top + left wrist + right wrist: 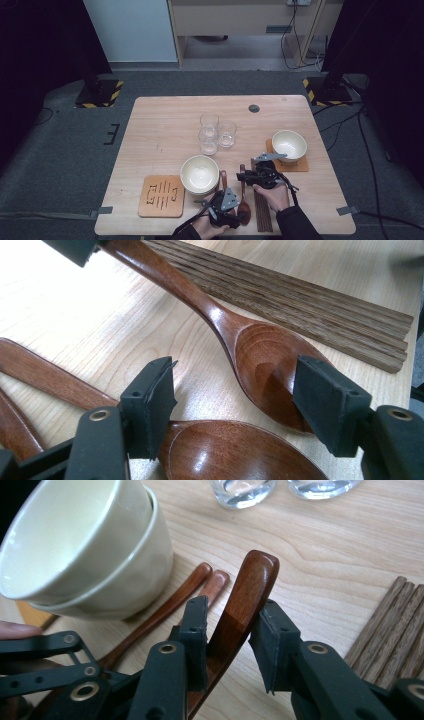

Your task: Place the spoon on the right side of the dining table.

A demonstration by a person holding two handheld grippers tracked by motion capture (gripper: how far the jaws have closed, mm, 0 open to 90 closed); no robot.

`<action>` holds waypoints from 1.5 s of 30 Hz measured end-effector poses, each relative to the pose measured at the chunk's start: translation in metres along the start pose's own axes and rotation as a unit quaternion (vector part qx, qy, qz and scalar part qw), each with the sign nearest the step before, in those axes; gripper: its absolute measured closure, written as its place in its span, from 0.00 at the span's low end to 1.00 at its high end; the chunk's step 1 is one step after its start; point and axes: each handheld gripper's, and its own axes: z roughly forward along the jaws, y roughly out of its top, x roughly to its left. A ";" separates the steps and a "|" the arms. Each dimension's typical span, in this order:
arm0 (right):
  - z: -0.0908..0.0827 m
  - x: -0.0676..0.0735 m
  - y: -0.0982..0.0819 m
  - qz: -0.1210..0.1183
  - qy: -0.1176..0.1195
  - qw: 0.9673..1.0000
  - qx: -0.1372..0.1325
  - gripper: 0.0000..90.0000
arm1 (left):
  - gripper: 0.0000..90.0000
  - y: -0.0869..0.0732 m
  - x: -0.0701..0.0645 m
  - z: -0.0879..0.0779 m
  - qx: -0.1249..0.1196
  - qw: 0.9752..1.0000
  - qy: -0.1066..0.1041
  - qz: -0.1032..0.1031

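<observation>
- Wooden spoon (pixel 245 600), near the table's (pixel 160 125) front edge: its handle stands between the right gripper's (pixel 230 630) jaws, one pad touching, the other just off.
- Left gripper (pixel 235 405): jaws apart, straddling spoon bowls, holding nothing.
- Step: grasping. Next: finish clamping, then lift clear of chopsticks (pixel 395 630).

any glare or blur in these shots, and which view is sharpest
High view: soft and dim, dark at the edges, the glasses hazy. Left gripper view: sharpest, white glare on the spoon bowl, table washed out at left. Right gripper view: spoon handle crisp, stacked bowls slightly overexposed.
</observation>
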 end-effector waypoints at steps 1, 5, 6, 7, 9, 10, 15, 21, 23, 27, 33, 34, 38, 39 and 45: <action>-0.001 0.000 0.000 0.000 0.002 1.000 -0.003 0.78 | 0.36 0.000 0.000 0.000 0.000 1.000 0.000 -0.001; -0.006 0.000 0.002 0.008 0.014 1.000 -0.015 0.80 | 0.36 0.001 0.001 0.000 -0.003 1.000 0.003 -0.003; -0.007 0.000 0.003 0.010 0.016 1.000 -0.017 0.81 | 0.36 0.001 0.001 0.000 -0.003 1.000 0.003 -0.003; -0.008 0.000 0.003 0.017 0.023 0.999 -0.022 0.82 | 0.35 0.001 0.001 0.000 -0.003 1.000 0.004 -0.004; -0.010 0.000 0.004 0.021 0.028 0.999 -0.025 0.83 | 0.35 0.001 0.002 0.000 -0.003 1.000 0.004 -0.006; -0.011 -0.001 0.004 0.021 0.030 0.999 -0.026 0.83 | 0.35 0.001 0.002 0.000 -0.003 1.000 0.004 -0.005; -0.015 -0.002 0.004 0.030 0.037 0.998 -0.032 0.85 | 0.35 0.001 0.002 0.000 -0.003 1.000 0.006 -0.006; -0.019 -0.003 0.005 0.036 0.042 0.998 -0.041 0.87 | 0.36 0.001 0.003 0.000 -0.003 1.000 0.007 -0.004; -0.019 -0.003 0.005 0.038 0.044 0.997 -0.043 0.88 | 0.36 0.001 0.003 0.000 -0.003 1.000 0.007 -0.004; -0.021 -0.003 0.005 0.041 0.048 0.997 -0.045 0.89 | 0.36 0.001 0.003 0.000 -0.003 1.000 0.007 -0.003; -0.021 -0.004 0.005 0.051 0.057 0.996 -0.051 0.91 | 0.36 0.001 0.003 -0.001 -0.002 1.000 0.008 0.000; -0.021 -0.004 0.005 0.053 0.058 0.996 -0.053 0.91 | 0.36 0.001 0.004 -0.001 -0.002 1.000 0.008 0.000; -0.022 -0.004 0.005 0.062 0.066 0.994 -0.058 0.92 | 0.36 0.001 0.003 0.000 -0.004 1.000 0.009 0.001; -0.022 -0.003 0.005 0.064 0.068 0.994 -0.059 0.93 | 0.36 0.001 0.003 0.000 -0.004 1.000 0.009 0.001; -0.022 -0.001 0.006 0.073 0.075 0.992 -0.064 0.94 | 0.36 0.001 0.003 0.000 -0.002 1.000 0.009 0.002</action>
